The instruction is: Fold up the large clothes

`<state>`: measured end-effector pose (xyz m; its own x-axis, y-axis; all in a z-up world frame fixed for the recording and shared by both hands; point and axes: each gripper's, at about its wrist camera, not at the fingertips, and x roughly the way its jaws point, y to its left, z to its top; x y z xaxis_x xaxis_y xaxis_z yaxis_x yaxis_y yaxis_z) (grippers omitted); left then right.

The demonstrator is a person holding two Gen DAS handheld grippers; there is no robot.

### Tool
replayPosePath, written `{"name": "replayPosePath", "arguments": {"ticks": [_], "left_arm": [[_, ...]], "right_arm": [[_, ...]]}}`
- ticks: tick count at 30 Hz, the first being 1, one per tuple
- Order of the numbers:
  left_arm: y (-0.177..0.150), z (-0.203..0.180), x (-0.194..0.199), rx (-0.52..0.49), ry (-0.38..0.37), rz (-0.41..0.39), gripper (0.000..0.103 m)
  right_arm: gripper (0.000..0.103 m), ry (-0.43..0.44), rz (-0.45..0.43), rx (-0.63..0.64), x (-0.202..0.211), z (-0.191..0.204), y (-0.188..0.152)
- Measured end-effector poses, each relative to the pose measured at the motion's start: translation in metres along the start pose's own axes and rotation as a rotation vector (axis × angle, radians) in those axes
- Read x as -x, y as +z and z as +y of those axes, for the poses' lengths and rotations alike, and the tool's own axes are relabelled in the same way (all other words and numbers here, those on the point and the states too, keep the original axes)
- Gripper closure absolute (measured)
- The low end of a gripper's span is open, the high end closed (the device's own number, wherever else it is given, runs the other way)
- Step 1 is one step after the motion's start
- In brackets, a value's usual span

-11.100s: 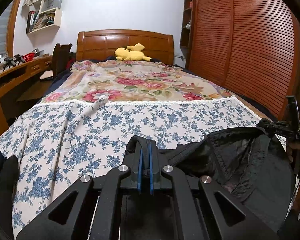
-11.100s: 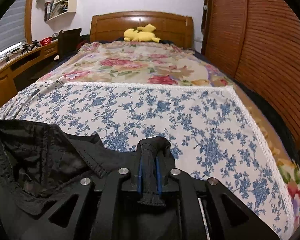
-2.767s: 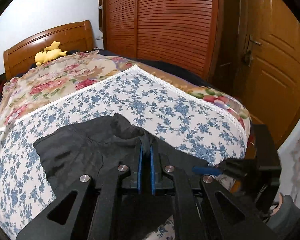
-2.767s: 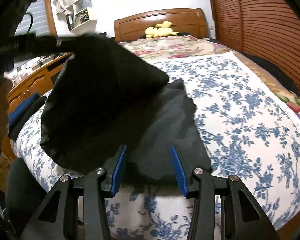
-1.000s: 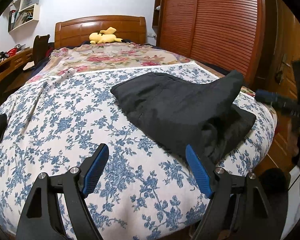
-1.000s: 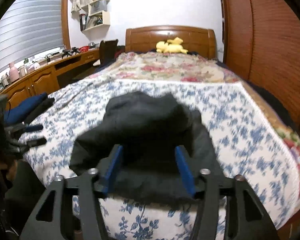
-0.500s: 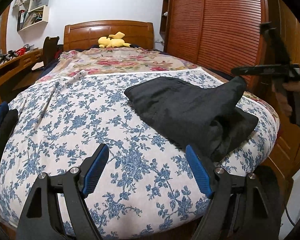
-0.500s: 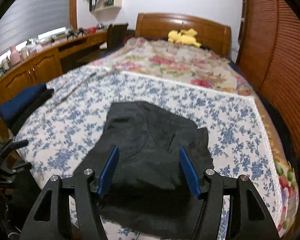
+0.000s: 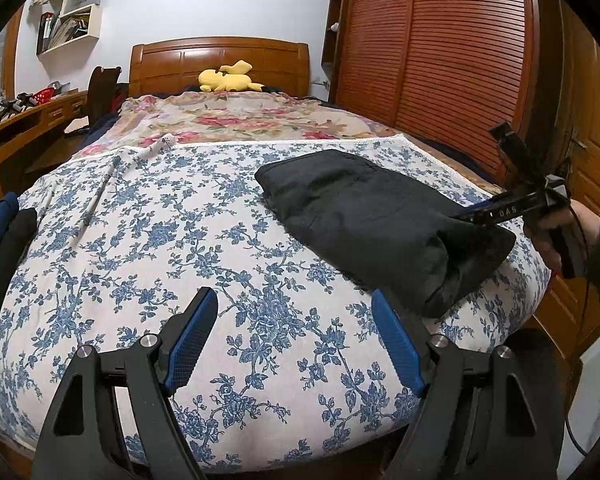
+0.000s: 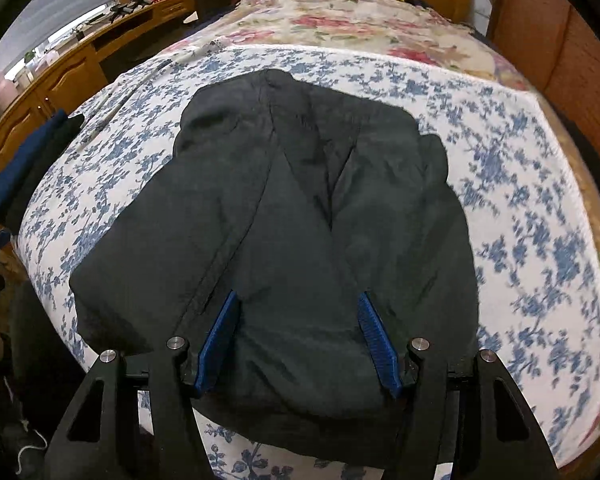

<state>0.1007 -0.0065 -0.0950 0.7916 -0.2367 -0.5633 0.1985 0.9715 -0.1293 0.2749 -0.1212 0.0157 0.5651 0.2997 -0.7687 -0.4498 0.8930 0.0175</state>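
A black garment (image 9: 364, 212) lies folded into a thick pad on the right half of the bed's blue-flowered cover (image 9: 160, 240). In the left wrist view my left gripper (image 9: 296, 328) hovers over bare cover in front of the garment, jaws wide open with nothing between them. My right gripper (image 9: 472, 214), held by a hand (image 9: 548, 240), reaches onto the garment's bulging near-right end. In the right wrist view the right gripper (image 10: 298, 320) points steeply down at the garment (image 10: 300, 184), jaws apart with the cloth under them, not pinched.
A stack of folded dark blue and black clothes (image 9: 4, 236) sits at the bed's left edge. A yellow plush toy (image 9: 228, 80) lies by the headboard. Slatted wardrobe doors (image 9: 440, 60) run along the right, and a wooden desk (image 9: 16, 124) along the left.
The right gripper has swung forward and tipped down over the garment. The garment's raised corner has sunk lower. The left gripper has hardly moved and stays open.
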Motion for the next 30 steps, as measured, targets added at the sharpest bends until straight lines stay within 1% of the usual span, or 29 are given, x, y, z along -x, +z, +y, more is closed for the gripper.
{"name": "replayPosePath", "arguments": {"ticks": [1,4,7,8,9,10,11,12,13,14,16,17,20,23,26,28,30], "left_arm": [[0.000,0.000,0.000,0.000,-0.001,0.000,0.023],[0.001,-0.003,-0.001,-0.006,0.000,0.002,0.023],[0.001,-0.006,-0.002,-0.012,-0.004,0.006,0.023],[0.001,-0.007,-0.002,-0.014,-0.004,0.008,0.023],[0.001,-0.007,-0.002,-0.016,-0.004,0.009,0.023],[0.001,-0.008,-0.002,-0.017,-0.004,0.009,0.023],[0.001,-0.008,-0.003,-0.018,-0.004,0.010,0.023],[0.002,-0.008,-0.003,-0.018,-0.004,0.011,0.023],[0.002,-0.008,-0.003,-0.018,-0.005,0.012,0.023],[0.002,-0.009,-0.002,-0.020,-0.005,0.011,0.023],[0.004,-0.010,-0.001,-0.022,-0.006,0.005,0.023],[0.005,-0.010,0.000,-0.022,-0.010,0.001,0.023],[0.007,-0.011,0.001,-0.015,-0.025,0.006,0.023],[0.009,-0.013,0.002,-0.023,-0.026,0.005,0.023],[0.010,-0.015,0.002,-0.028,-0.033,0.003,0.023],[0.010,-0.016,0.001,-0.037,-0.037,0.009,0.023],[0.010,-0.018,0.000,-0.045,-0.040,0.014,0.023]], "right_arm": [[0.039,0.013,0.002,-0.008,-0.002,-0.003,-0.001],[0.039,0.006,-0.003,-0.010,-0.007,-0.007,-0.005],[0.039,0.022,-0.010,-0.012,-0.008,-0.009,-0.011],[0.041,0.036,-0.012,-0.024,-0.010,-0.012,-0.012],[0.045,0.048,-0.017,-0.033,-0.009,-0.013,-0.015],[0.056,0.064,-0.022,-0.034,-0.009,-0.013,-0.018],[0.072,0.071,-0.026,-0.017,-0.008,-0.011,-0.020],[0.083,0.062,-0.032,0.006,-0.005,-0.007,-0.021],[0.092,0.050,-0.042,0.039,-0.001,-0.002,-0.022],[0.096,0.024,-0.056,0.072,0.006,0.005,-0.023],[0.098,-0.036,-0.094,0.126,0.021,0.017,-0.024],[0.098,-0.063,-0.135,0.141,0.034,0.022,-0.023],[0.099,-0.105,-0.241,0.147,0.074,0.027,-0.021],[0.099,-0.135,-0.301,0.180,0.105,0.029,-0.026],[0.099,-0.188,-0.318,0.169,0.121,0.016,-0.040],[0.099,-0.232,-0.298,0.122,0.121,-0.004,-0.054],[0.099,-0.282,-0.264,0.051,0.110,-0.031,-0.069]]}}
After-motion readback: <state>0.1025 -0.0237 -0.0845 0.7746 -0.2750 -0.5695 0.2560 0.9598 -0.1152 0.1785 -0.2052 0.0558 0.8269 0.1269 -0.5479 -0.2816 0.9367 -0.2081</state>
